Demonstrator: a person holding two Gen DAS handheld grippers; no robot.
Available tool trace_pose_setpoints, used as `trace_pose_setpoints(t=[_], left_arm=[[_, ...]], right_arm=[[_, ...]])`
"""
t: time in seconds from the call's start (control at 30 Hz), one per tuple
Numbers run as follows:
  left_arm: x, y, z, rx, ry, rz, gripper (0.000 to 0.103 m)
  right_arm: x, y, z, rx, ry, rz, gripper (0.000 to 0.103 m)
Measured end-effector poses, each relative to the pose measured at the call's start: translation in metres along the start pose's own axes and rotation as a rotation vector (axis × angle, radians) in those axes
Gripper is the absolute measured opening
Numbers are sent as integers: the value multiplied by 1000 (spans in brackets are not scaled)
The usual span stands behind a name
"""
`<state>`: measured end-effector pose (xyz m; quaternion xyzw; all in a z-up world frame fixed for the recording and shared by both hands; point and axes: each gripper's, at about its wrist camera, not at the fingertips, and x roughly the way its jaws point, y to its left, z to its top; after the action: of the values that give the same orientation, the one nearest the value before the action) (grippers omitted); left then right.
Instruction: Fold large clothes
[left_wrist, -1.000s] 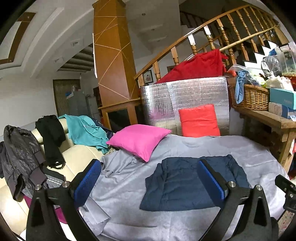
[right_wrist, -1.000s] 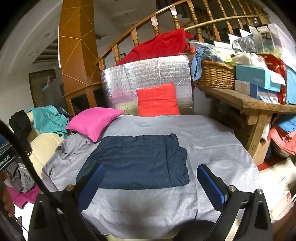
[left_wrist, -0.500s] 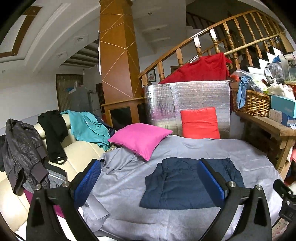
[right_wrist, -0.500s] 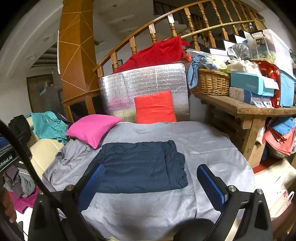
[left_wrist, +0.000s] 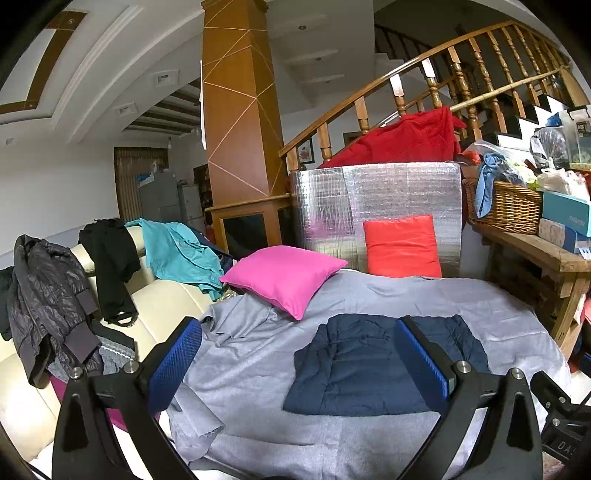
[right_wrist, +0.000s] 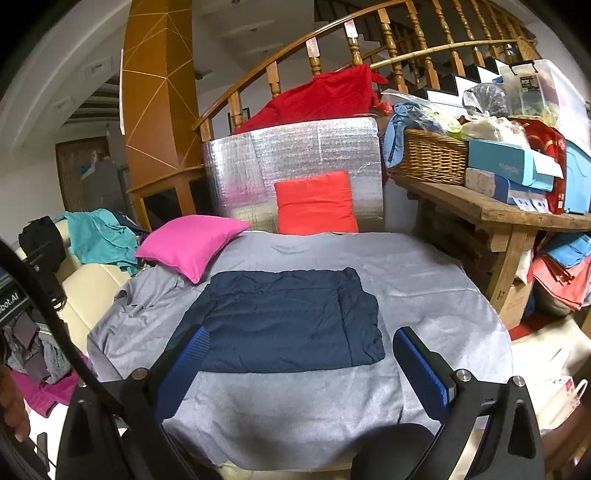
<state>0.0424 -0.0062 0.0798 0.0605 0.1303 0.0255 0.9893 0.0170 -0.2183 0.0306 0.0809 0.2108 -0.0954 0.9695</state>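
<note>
Lying beyond spread right claw (right_wrist: 308, 367): navy garment (right_wrist: 291, 321).

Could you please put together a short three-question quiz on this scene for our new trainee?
1. True or false: the folded navy padded garment lies on the grey cloth.
2. Which cushion leans upright against the silver foil panel: A) the pink square cushion, B) the orange-red square cushion?
3. Fill in: the left gripper and right gripper are both ____.

Key: 1 true; 2 B; 3 open.
</note>
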Motion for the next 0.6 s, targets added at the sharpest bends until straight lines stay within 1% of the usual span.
trace_pose_setpoints(t=[0.6], left_arm=[[1,6,-1,-7,9,-2,103]], right_arm=[[3,5,-1,-13,7,0,101]])
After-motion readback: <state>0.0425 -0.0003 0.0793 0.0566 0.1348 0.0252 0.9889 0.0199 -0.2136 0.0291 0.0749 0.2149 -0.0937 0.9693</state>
